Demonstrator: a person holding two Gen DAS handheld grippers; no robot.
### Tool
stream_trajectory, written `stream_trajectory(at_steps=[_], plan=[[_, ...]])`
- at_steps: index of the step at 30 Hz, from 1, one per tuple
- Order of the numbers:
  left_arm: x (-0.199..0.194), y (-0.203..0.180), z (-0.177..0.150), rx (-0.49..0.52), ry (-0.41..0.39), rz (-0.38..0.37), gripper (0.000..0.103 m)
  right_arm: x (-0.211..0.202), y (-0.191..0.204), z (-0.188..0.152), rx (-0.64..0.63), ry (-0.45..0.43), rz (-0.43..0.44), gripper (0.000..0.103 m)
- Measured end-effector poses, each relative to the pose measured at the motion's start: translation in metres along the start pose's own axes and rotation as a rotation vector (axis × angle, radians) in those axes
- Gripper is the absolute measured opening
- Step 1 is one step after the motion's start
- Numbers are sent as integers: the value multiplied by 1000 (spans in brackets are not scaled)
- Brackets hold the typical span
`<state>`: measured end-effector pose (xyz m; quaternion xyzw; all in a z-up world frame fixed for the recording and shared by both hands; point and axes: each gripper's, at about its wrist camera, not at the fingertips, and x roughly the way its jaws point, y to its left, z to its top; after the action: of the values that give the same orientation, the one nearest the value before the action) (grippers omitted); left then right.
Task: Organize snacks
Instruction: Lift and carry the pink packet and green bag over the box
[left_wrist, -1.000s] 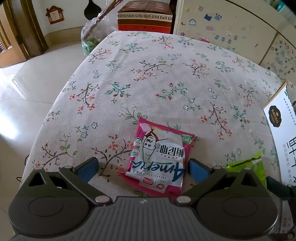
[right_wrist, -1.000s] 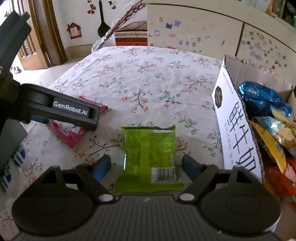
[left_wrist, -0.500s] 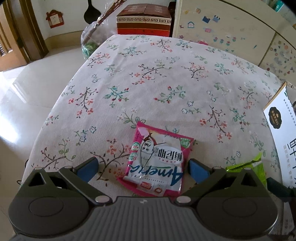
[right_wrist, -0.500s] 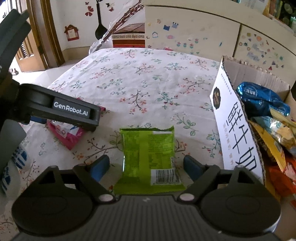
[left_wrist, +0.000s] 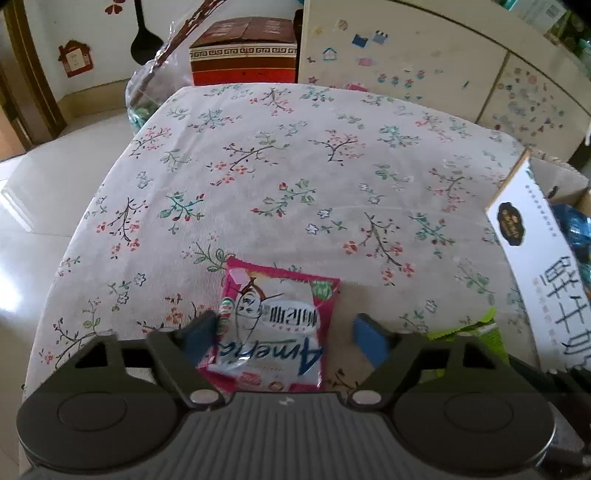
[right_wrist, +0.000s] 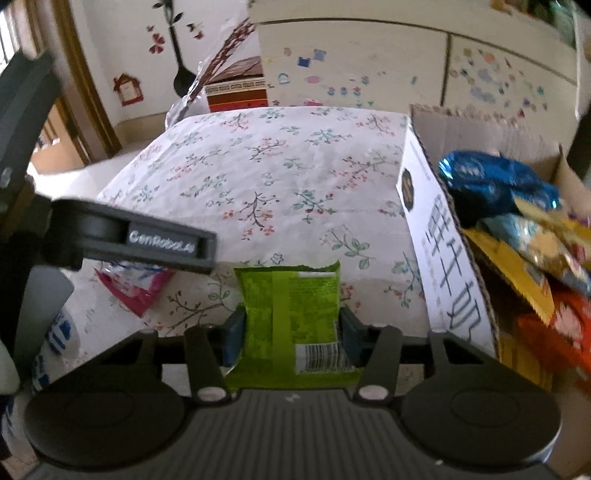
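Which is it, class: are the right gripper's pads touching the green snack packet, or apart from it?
Touching. The right wrist view shows the right gripper with both blue pads pressed against the sides of the green snack packet, pinching it inward.

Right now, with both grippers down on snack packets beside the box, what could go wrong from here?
1. The left gripper is closing, but its right pad looks clear of the pink-and-white snack packet; the packet may slide sideways.
2. The right gripper pinches the green foil packet across its width; it could buckle and slip.
3. The open cardboard box looks full; an added packet might spill.
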<state>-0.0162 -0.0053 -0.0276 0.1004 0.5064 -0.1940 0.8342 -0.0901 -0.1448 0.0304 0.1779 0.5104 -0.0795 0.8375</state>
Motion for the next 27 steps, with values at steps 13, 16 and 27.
stream_trajectory(at_steps=[13,16,27], plan=[[-32,25,-19,-139,-33,-38,58,-36,-8,-9,68,-25,24,53],[-48,17,-25,-110,-74,-44,58,-48,-9,-9,73,-45,29,53],[-105,2,-46,-85,-154,-135,58,-107,-22,-5,81,-115,46,53]])
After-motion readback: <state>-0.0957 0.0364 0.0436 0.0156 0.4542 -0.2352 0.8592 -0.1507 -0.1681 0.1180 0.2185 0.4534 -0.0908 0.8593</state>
